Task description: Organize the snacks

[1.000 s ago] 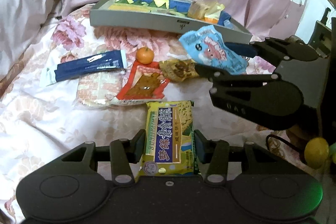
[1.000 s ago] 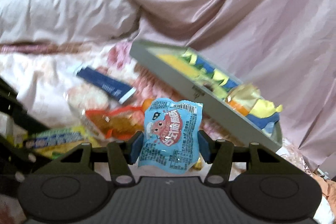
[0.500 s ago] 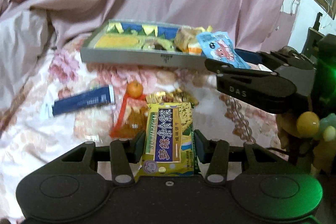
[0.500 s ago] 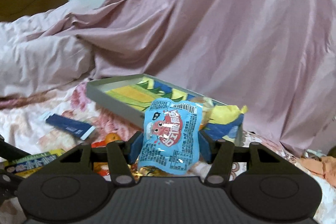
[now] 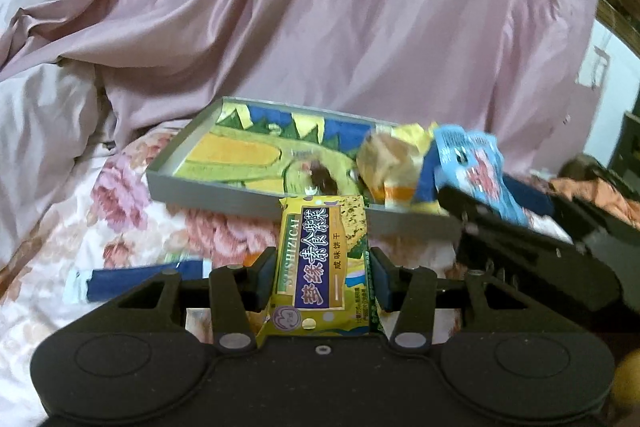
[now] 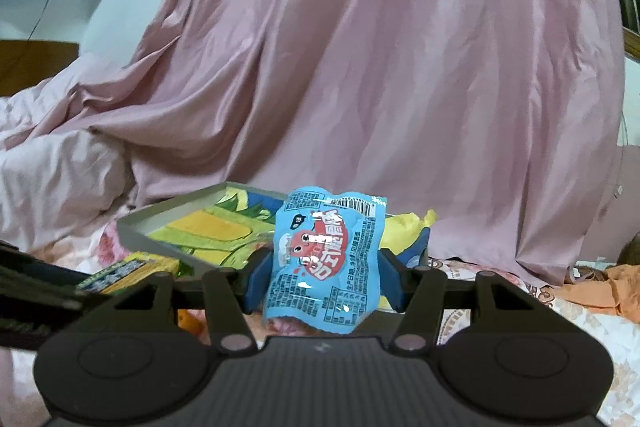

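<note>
My left gripper is shut on a yellow and purple cracker pack and holds it up in front of the grey tray. My right gripper is shut on a light blue snack packet; in the left wrist view that packet hangs over the tray's right end. The tray has a colourful printed floor and holds a clear-wrapped pastry and a yellow packet at its right end. In the right wrist view the tray lies just ahead, low.
The tray lies on a floral bedsheet. A dark blue flat packet lies on the sheet left of my left gripper. Pink satin bedding rises behind the tray. Orange cloth lies at the right.
Both grippers have risen and moved forward toward the tray with their packets. The loose snacks on the sheet have dropped out of sight below the left gripper.
</note>
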